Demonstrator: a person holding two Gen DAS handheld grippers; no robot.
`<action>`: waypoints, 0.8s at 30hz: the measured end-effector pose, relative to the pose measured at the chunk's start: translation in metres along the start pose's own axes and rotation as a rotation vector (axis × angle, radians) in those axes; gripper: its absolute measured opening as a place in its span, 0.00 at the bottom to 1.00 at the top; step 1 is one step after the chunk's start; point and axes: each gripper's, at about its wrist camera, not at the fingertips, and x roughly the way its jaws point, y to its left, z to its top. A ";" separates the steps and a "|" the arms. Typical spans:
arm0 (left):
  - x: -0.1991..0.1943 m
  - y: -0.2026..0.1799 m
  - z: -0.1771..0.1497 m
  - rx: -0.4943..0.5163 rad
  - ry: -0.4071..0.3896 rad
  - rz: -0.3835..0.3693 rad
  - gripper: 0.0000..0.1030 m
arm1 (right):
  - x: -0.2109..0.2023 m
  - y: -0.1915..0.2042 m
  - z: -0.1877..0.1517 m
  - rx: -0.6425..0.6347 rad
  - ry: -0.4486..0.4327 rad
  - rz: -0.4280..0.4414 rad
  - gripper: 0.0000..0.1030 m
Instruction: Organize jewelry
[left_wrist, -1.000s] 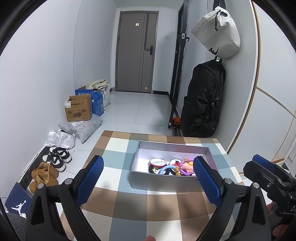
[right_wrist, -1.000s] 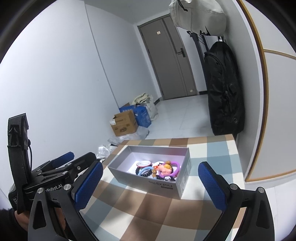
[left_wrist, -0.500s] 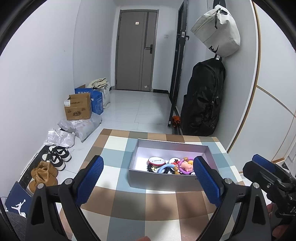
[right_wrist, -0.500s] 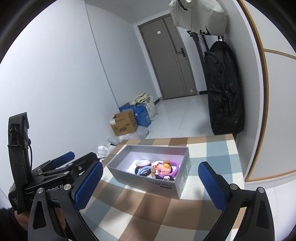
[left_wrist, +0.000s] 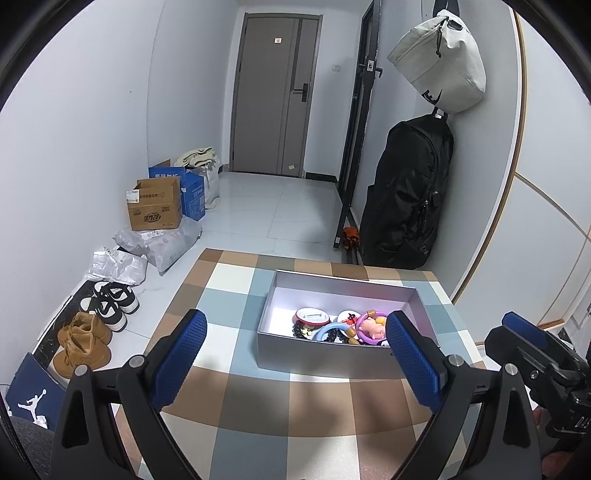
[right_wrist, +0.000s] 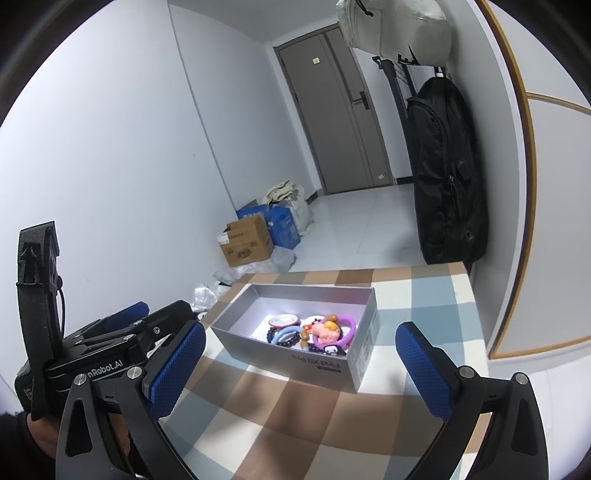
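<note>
A: Box (left_wrist: 343, 354) first. Grey, rectangular, open-topped, thin-walled card with a pale inner floor. It sits on the checked tablecloth (left_wrist: 258, 398), toward the far right part of the table, its right end near the table's right edge.

B: Room around it?

A: Bare cloth on its near side and to its left, a wide strip. Far side: a narrow band of cloth, then the table edge and tiled floor (left_wrist: 280, 210).

B: Jewelry?

A: Jewelry (left_wrist: 343, 326) all heaped in the near right part of the box; the left part of the floor lies bare. Dark bead strand, a light blue ring, a purple ring, a pink moulded figure, a round red-rimmed piece. Smooth plastic look, mostly curved shapes. Finer detail too small to tell.

B: Grippers?

A: Left gripper (left_wrist: 295, 354) spread wide, nothing between its fingers, held above the near cloth short of the box. Blue pads (left_wrist: 181, 354) with a knurled grid texture, on black angular frames. Right gripper (right_wrist: 299, 365) likewise gaping and empty, also short of the box, facing its near right corner. Each shows at the edge of the other's view.

B: Surroundings?

A: Black backpack (left_wrist: 406, 192) against the right wall, pale bag (left_wrist: 439, 62) hung above it. Cardboard boxes (left_wrist: 155, 206) and shoes (left_wrist: 96, 325) along the left wall, well apart from the table.
</note>
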 end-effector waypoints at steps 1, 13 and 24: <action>0.000 0.000 0.000 0.001 0.001 -0.001 0.92 | 0.000 0.000 0.000 0.000 0.000 0.000 1.00; -0.001 -0.004 -0.002 0.024 0.000 -0.011 0.92 | 0.001 0.000 -0.002 -0.002 0.006 -0.001 1.00; -0.002 -0.007 -0.001 0.039 -0.007 -0.012 0.92 | 0.002 0.000 -0.003 -0.003 0.009 0.000 1.00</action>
